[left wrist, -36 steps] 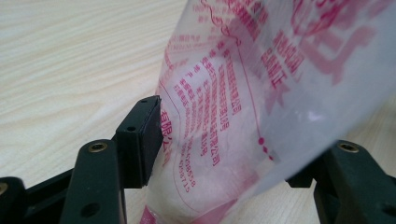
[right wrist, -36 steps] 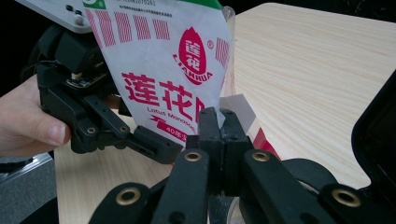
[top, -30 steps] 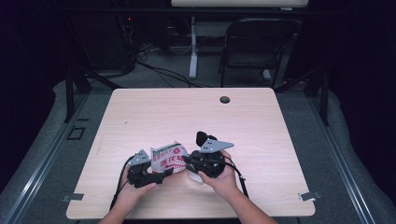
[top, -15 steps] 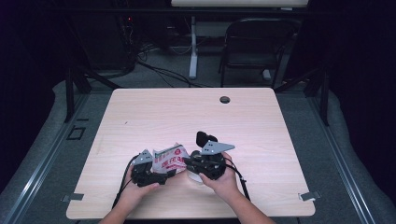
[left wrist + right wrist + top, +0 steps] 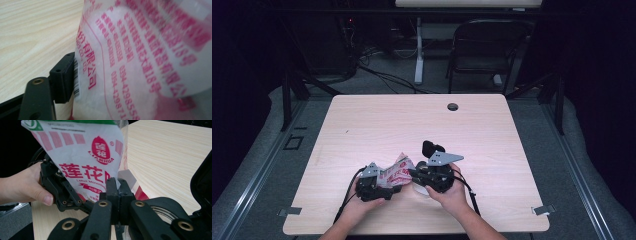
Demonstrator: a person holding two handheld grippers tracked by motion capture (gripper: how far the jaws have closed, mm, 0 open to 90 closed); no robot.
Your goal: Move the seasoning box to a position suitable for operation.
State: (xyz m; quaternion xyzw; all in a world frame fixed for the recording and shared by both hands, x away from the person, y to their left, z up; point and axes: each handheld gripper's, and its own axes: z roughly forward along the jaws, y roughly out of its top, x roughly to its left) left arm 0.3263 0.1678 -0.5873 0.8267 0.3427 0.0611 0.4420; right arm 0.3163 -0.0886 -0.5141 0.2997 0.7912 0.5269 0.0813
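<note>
A white plastic packet (image 5: 397,170) with red print is held up between both grippers, just above the wooden table (image 5: 412,125). My right gripper (image 5: 414,175) comes in from the right; in the right gripper view its jaws (image 5: 116,183) are shut on the packet's (image 5: 82,152) lower edge. My left gripper (image 5: 393,186) grips the packet from the left. In the left gripper view one black finger (image 5: 62,77) presses on the packet's (image 5: 140,57) side, and the packet hides the other finger. A hand holds the left gripper (image 5: 62,192) behind the packet.
A round cable hole (image 5: 452,106) sits near the table's far edge. A dark chair (image 5: 484,50) and a desk leg (image 5: 418,55) stand beyond the table. Both hands work close to the table's near edge (image 5: 412,231).
The left gripper has shifted slightly to the right, toward the right gripper, and the packet between them has bunched up a little. The right gripper has stayed put.
</note>
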